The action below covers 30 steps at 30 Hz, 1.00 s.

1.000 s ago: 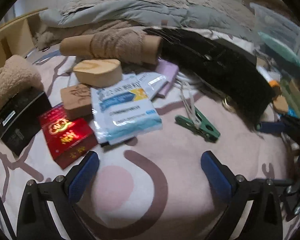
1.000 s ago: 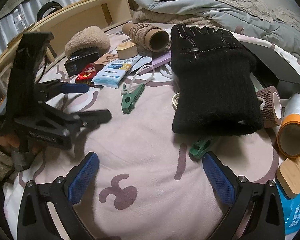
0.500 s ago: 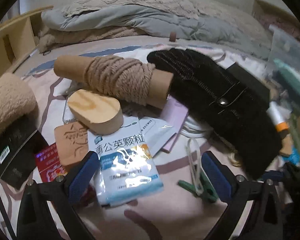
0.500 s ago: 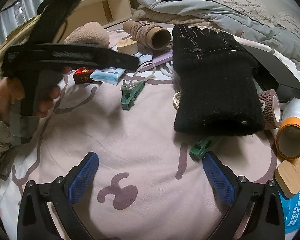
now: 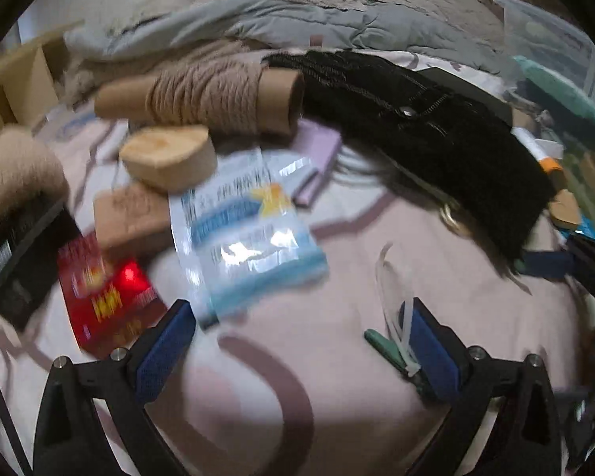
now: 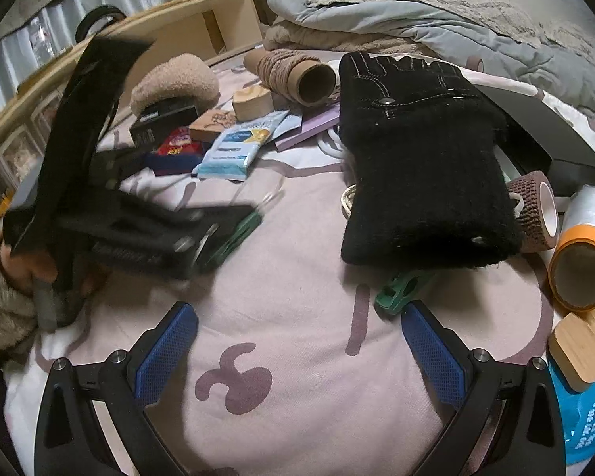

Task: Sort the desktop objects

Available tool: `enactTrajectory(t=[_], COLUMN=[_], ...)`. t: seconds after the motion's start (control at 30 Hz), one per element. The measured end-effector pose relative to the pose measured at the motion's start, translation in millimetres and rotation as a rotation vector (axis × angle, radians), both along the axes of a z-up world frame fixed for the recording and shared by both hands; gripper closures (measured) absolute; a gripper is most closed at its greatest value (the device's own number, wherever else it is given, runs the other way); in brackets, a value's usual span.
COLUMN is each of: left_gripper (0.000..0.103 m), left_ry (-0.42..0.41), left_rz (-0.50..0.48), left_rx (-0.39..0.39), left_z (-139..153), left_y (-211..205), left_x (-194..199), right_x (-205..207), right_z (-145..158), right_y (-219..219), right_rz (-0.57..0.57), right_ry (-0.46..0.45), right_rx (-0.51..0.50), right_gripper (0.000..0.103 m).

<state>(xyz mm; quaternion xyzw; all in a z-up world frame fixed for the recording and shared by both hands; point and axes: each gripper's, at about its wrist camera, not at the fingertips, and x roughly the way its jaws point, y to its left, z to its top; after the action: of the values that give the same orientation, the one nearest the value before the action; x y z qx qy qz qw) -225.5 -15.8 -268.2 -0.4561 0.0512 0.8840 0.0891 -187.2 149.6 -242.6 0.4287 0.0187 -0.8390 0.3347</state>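
Note:
A green clothespin with a white cable tie point(image 5: 392, 347) lies on the pink cloth beside the right pad of my left gripper point(image 5: 297, 351), whose jaws stand wide open. In the right wrist view the left gripper point(image 6: 218, 234) is blurred and low over that clothespin point(image 6: 238, 234). My right gripper point(image 6: 297, 351) is open and empty above bare cloth. A second green clothespin point(image 6: 400, 289) pokes out from under the black glove point(image 6: 420, 162). A blue-white sachet point(image 5: 246, 238), red packet point(image 5: 107, 293), twine roll point(image 5: 206, 99) and wooden blocks point(image 5: 166, 156) lie at the left.
A black box point(image 6: 551, 146), brown tape roll point(image 6: 535, 210), orange-rimmed roll point(image 6: 583, 265) and bamboo lid point(image 6: 583, 345) crowd the right. A wooden shelf point(image 6: 202, 27) and folded blankets point(image 6: 416, 16) stand behind. A fuzzy beige pouch point(image 6: 174, 79) sits on a black case.
My left gripper has swung down and back toward the cloth, so the clothespin now lies by its right pad. The right gripper has hardly moved.

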Motion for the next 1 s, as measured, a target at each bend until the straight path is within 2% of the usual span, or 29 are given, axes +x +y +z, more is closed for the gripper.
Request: enactTrajectory(t=[0.07,0.2,0.37,0.57,0.73,1.0], left_gripper=[0.000,0.000,0.000,0.000,0.000,0.000], left_ry=[0.000,0.026,0.035,0.033,0.034,0.047], left_rz=[0.001,-0.018,-0.021,-0.017,-0.017,0.041], left_rx=[0.016,-0.014,-0.006,0.019,0.033,0.057], left_z=[1,1,2,3,4,8], left_y=[-2,3,2,-2,-6,-22], left_x=[11,32,51,61,71,82], right_x=[-3,-5,-8,-29,-43,-20], right_z=[2,4,14,15,11,13], right_y=[6,17,21,19,8,-13], right_rz=[-0.005,-0.025,-0.059,-0.075,-0.044,0.110], right_ry=[-0.013,-0.035,-0.019,-0.033,-0.060,-0.075], right_rx=[-0.049,-0.120,-0.122,-0.085,-0.070,-0.107], right_gripper=[0.000,0.000,0.000,0.000,0.000,0.000])
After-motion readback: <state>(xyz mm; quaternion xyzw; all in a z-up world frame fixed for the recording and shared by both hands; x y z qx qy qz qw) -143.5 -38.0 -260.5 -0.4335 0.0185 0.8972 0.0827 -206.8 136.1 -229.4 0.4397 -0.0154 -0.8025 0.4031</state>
